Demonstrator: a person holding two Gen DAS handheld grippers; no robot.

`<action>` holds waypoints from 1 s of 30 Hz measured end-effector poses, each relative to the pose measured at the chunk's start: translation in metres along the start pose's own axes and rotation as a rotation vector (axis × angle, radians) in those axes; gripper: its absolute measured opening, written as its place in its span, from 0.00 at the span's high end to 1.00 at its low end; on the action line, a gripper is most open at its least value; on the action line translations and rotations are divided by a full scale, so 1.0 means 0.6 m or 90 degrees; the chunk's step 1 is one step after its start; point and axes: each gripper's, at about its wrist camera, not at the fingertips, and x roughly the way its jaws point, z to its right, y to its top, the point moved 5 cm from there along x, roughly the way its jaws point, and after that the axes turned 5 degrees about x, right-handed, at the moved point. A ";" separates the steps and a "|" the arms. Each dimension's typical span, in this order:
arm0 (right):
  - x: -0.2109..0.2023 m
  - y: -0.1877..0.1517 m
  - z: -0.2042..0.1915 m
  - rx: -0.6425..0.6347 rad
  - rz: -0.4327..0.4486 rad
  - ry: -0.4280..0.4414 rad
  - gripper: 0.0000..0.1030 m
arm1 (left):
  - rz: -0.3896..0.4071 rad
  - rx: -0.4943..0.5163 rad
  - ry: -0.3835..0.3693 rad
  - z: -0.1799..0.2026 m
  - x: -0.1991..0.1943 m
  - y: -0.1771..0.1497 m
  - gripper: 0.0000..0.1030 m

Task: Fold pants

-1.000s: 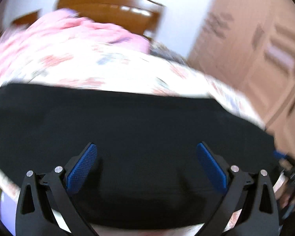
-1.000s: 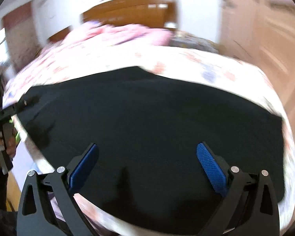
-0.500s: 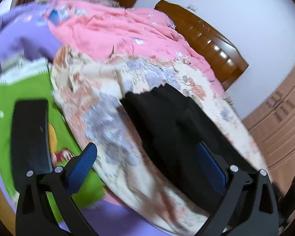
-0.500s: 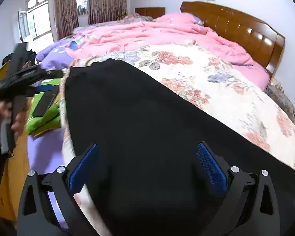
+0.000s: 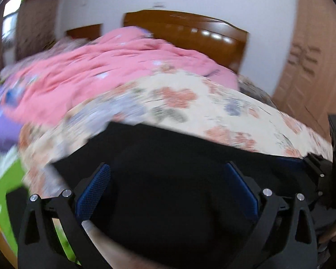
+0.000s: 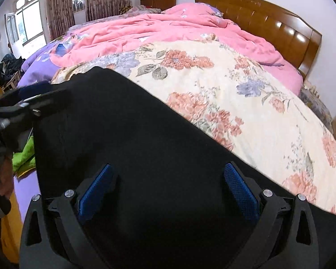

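We look forward along each gripper's two fingers, low and close over the near edge of the bed. Our left view faces across the pants [image 5: 168, 179] toward the headboard [image 5: 190, 33], blurred, with the right gripper [image 5: 302, 163] at its right rim. Our right view, sharp, faces the same headboard [image 6: 268, 18], angled toward the window [image 6: 24, 20], with the left gripper [image 6: 33, 99] at its left edge. Both share the pants [image 6: 134, 145], floral cover [image 6: 235, 94] and pink quilt [image 6: 156, 29].

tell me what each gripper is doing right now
Left gripper: open, holding nothing, over the black pants.
Right gripper: open, holding nothing, over the pants.
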 end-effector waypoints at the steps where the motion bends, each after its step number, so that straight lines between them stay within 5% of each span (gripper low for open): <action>1: 0.003 0.003 0.003 0.000 -0.002 -0.003 0.06 | -0.012 0.022 -0.010 0.021 0.020 0.010 0.02; 4: 0.035 0.006 0.012 -0.023 -0.046 0.006 0.06 | -0.055 0.059 -0.014 0.053 0.072 0.014 0.02; 7: 0.050 -0.001 0.022 -0.036 -0.071 0.019 0.04 | -0.143 0.101 0.036 0.057 0.145 -0.013 0.02; 10: 0.042 -0.008 0.037 -0.036 -0.075 0.022 0.04 | -0.146 0.094 0.015 0.049 0.160 -0.024 0.01; 20: -0.038 -0.081 0.126 -0.001 -0.061 0.004 0.05 | -0.154 0.103 0.049 0.058 0.145 -0.016 0.02; 24: -0.075 -0.094 0.213 0.067 -0.016 -0.060 0.05 | -0.087 0.127 -0.011 0.127 0.096 0.031 0.02; 28: -0.056 -0.113 0.296 0.137 -0.056 -0.084 0.04 | -0.179 0.145 -0.062 0.196 0.177 0.018 0.02; 30: -0.060 -0.120 0.320 0.123 -0.046 -0.076 0.05 | -0.163 0.131 -0.071 0.193 0.189 0.016 0.01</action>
